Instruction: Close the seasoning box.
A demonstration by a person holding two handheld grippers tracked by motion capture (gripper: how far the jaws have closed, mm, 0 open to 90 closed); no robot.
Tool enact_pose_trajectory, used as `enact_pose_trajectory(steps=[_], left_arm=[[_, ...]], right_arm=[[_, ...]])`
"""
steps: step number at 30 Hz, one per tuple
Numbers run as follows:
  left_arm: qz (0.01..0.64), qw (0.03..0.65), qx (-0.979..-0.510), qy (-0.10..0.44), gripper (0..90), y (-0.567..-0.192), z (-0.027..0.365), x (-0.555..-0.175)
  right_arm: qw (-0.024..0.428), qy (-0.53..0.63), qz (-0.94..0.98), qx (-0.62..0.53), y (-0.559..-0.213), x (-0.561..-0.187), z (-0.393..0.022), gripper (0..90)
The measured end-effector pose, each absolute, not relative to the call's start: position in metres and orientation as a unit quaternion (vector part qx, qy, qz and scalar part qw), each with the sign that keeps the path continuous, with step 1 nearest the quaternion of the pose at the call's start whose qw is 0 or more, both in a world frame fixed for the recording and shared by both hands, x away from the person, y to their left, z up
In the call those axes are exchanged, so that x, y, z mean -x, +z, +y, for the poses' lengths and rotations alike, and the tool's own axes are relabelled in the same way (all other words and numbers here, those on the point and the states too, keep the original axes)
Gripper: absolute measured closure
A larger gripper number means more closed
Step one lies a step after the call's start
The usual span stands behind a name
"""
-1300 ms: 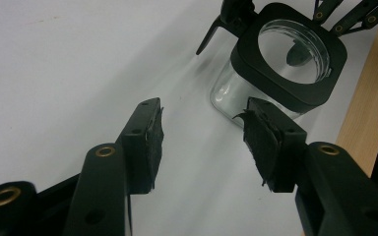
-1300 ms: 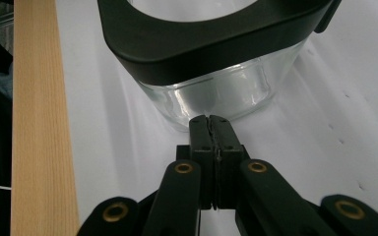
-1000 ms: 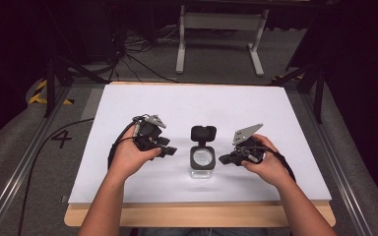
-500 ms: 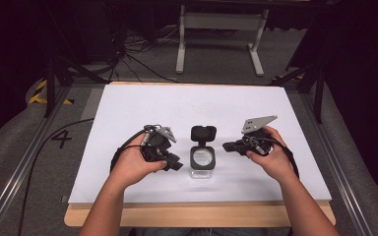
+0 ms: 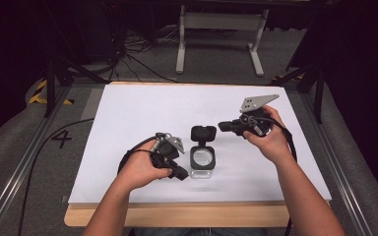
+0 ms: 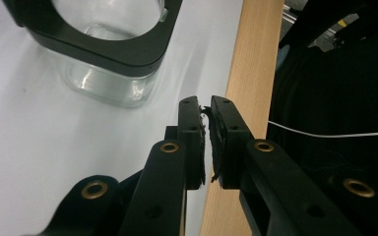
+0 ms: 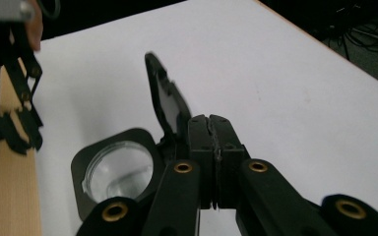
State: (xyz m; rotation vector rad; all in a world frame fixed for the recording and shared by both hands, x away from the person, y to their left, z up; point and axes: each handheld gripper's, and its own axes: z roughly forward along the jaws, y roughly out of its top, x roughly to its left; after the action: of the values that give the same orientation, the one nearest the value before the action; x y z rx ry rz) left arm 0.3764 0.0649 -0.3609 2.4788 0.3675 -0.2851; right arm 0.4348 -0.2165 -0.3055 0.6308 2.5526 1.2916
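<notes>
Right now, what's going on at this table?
A person works at a white table with a gripper in each hand. Between them stands a small clear jar with a black collar, its hinged lid flipped open and upright. The left gripper, just beside the jar near the table's front edge, has just closed its jaws on nothing. The right gripper, also shut and empty, is held above the table behind the lid.
</notes>
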Motion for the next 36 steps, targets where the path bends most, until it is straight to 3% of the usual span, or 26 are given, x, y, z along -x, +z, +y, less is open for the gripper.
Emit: enact_pose_trajectory(steps=[20,36], left_arm=[[0.146,0.307,-0.933,-0.118,84.9,-0.379,0.049,-0.377],[0.175,0.323,-0.927,-0.076,85.3,-0.385,0.044,-0.38]], right_arm=[[0.084,0.415,0.882,-0.206,-0.297,-0.456,-0.175,88.7],[0.08,0.412,0.885,-0.201,-0.303,-0.454,-0.17,89.2]])
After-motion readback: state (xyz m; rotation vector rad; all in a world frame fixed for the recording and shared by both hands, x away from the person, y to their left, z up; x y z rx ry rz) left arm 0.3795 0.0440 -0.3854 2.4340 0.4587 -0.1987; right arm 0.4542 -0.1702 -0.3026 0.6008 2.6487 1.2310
